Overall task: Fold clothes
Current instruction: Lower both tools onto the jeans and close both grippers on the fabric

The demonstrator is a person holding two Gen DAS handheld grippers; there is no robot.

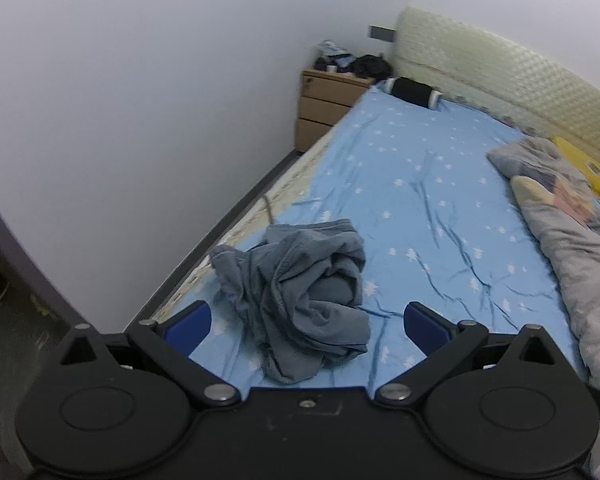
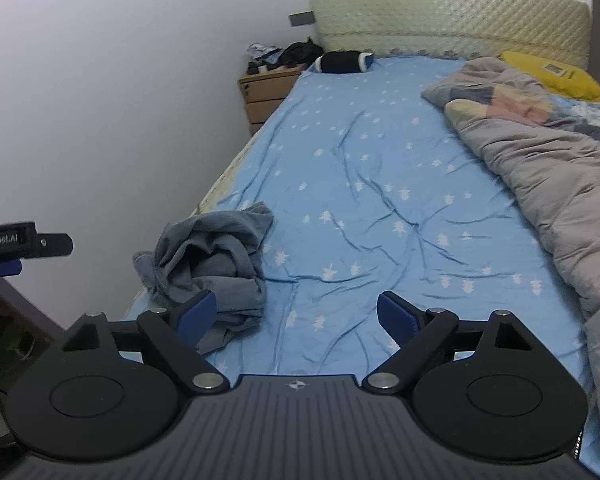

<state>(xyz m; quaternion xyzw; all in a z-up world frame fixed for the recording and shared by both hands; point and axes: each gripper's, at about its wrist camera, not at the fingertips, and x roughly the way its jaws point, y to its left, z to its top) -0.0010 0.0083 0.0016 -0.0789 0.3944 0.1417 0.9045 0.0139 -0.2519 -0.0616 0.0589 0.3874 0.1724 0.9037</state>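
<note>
A crumpled grey-blue garment (image 1: 300, 296) lies in a heap on the blue star-print bed sheet (image 1: 420, 184), near the bed's left edge. My left gripper (image 1: 306, 322) is open and empty, its blue pads on either side of the heap's near part, above it. In the right wrist view the garment (image 2: 212, 264) lies at the lower left. My right gripper (image 2: 296, 312) is open and empty over the sheet (image 2: 380, 180), its left pad over the garment's near edge. The left gripper (image 2: 4, 268) shows at the left edge of that view.
A grey patchwork quilt (image 2: 540, 168) is bunched along the bed's right side, with a yellow pillow (image 2: 552, 76) behind it. A black bolster (image 2: 342, 62) lies by the cream headboard (image 2: 452, 16). A wooden nightstand (image 2: 264, 92) with clutter stands by the white wall on the left.
</note>
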